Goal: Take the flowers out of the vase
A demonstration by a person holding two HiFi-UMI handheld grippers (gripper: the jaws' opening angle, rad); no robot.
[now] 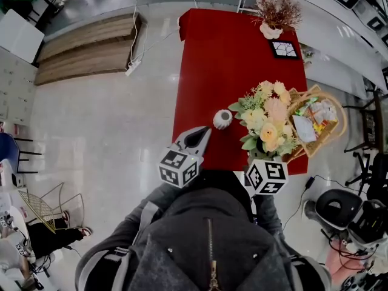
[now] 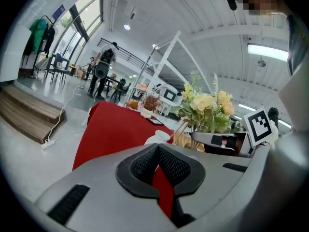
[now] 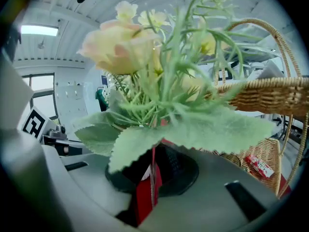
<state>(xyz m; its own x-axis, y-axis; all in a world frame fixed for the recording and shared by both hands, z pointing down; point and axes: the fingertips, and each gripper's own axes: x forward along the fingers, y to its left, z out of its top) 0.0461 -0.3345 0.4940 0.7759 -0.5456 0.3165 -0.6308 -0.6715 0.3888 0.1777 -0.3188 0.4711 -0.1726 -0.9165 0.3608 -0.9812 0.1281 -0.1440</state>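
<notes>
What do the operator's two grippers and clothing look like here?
Left gripper and right gripper are pale grey, smooth-shelled, with black textured jaw pads; each carries a white cube with black square markers. The person wears a dark grey zipped jacket.

We see a bright room, lit by a long white ceiling lamp and tall glass windows. Picture edges bend and go dark. The pale yellow and peach flowers with green leaves look blurry up close.
</notes>
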